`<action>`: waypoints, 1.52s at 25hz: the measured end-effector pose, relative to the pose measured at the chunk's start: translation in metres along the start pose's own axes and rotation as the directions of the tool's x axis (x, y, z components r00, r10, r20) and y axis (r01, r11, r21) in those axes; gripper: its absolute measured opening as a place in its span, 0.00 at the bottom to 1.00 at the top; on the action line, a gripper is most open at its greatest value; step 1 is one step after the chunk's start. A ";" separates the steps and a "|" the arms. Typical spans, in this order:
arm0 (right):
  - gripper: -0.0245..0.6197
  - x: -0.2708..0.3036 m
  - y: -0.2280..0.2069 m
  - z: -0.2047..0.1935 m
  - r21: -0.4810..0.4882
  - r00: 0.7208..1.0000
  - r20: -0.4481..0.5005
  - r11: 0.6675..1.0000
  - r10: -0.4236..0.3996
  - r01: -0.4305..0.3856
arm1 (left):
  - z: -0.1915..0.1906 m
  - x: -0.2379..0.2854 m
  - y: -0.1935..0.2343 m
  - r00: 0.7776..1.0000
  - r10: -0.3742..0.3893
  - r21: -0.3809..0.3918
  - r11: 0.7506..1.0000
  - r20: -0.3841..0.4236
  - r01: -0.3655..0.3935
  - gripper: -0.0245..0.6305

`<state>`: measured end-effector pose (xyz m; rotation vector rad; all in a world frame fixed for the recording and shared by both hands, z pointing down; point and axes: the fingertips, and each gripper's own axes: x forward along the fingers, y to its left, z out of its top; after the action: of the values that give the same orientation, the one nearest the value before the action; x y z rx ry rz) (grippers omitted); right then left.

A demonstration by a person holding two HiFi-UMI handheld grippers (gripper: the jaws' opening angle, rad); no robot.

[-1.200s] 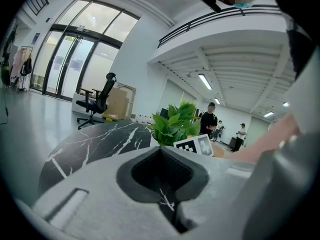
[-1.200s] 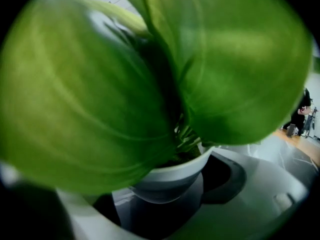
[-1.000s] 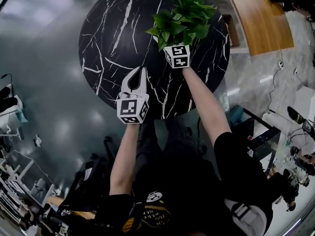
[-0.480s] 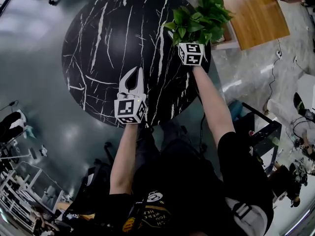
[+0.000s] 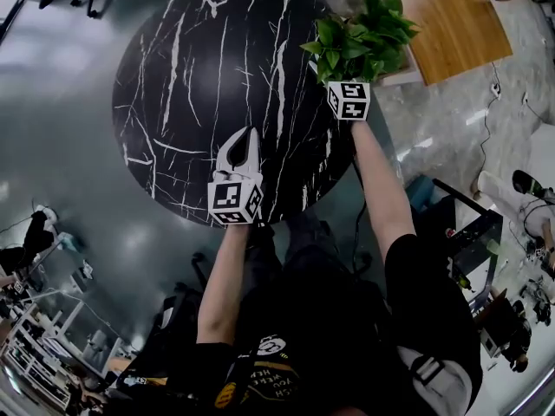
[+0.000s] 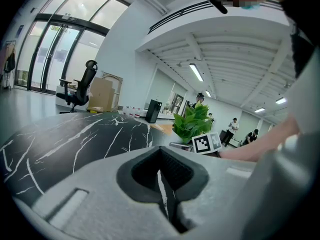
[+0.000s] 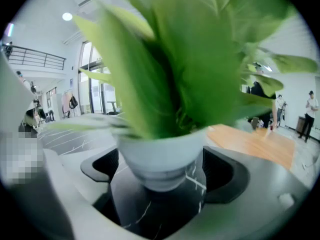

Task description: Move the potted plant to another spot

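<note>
the right gripper has its jaws a pot's width apart, the black pads pressed against both sides of the white pot of the potted plant. the left gripper has its jaws brought together at the tips with nothing between them, touching nothing, above the near edge of the round black marble table and pointing toward its far edge. the plant is at the table's right edge, with leaves reaching over the rim toward a wooden top. it stands upright, long axis vertical, leaves pointing up. whether its base touches the marble i cannot tell.
</note>
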<state>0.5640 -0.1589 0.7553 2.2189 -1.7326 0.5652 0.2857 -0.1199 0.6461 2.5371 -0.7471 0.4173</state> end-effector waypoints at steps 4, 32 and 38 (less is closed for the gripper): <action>0.83 -0.036 0.000 -0.026 0.029 0.998 -0.053 0.999 -0.034 0.035 | -0.004 -0.011 0.000 1.000 0.001 -0.009 1.000 -0.011 -0.001 0.04; 0.04 -0.358 0.165 0.126 0.176 0.989 0.115 0.982 -0.091 0.070 | 0.092 -0.115 -0.162 0.942 -0.334 0.166 0.928 -0.019 0.333 0.04; 0.04 -0.375 0.163 0.129 0.162 0.989 0.132 0.986 -0.067 0.045 | 0.091 -0.118 -0.188 0.938 -0.347 0.186 0.921 -0.010 0.343 0.04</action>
<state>0.3454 0.0677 0.4635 2.4613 -1.7381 0.5682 0.3122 0.0250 0.4567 2.7792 -0.2631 0.3506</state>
